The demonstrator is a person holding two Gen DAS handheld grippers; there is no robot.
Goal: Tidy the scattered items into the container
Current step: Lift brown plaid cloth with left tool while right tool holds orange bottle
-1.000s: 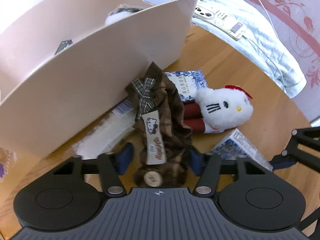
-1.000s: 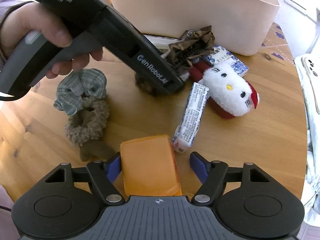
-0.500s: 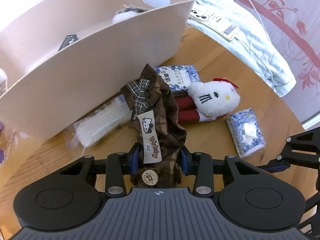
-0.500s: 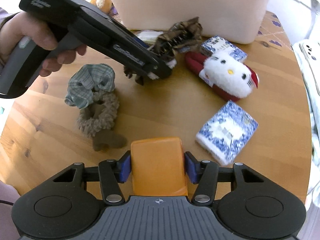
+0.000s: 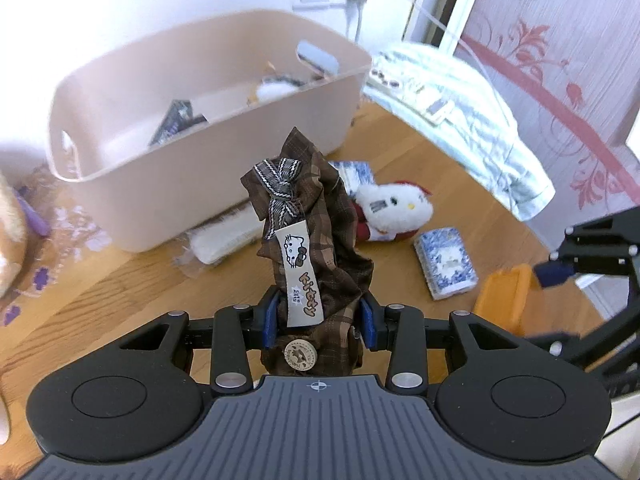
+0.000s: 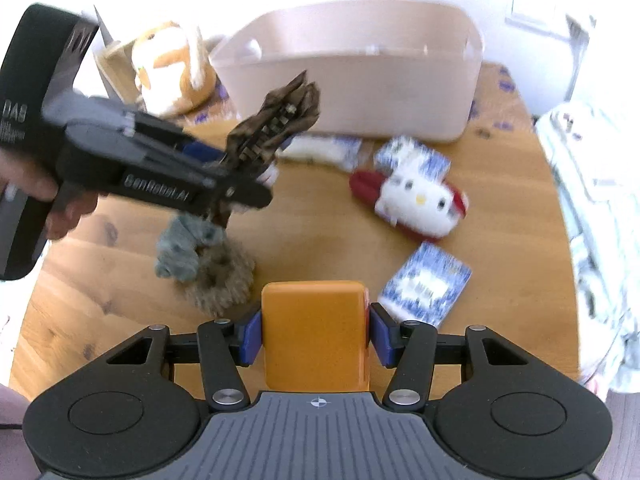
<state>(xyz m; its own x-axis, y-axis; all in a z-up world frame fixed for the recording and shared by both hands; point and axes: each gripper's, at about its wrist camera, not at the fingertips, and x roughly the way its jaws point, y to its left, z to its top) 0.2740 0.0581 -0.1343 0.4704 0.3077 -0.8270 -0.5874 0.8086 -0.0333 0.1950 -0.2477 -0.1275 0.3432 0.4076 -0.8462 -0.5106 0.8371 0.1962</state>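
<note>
Beige container [image 5: 132, 196] at the table's far side holds a dark packet and something white and fluffy. Left gripper [image 5: 318, 320], lettered "GenRobot.AI", clamps a brown plaid pouch [image 5: 316, 216] tagged "Kitty", now lifted off the table; right gripper [image 6: 316, 334] likewise grips the raised orange box [image 6: 314, 328].

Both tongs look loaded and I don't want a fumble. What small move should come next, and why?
Probably carry the left tongs over the beige bin rim, then open. They are shut on the brown plaid pouch, clear of the table; the open bin lies just ahead. The right tongs, shut on the orange box, can follow.
</note>
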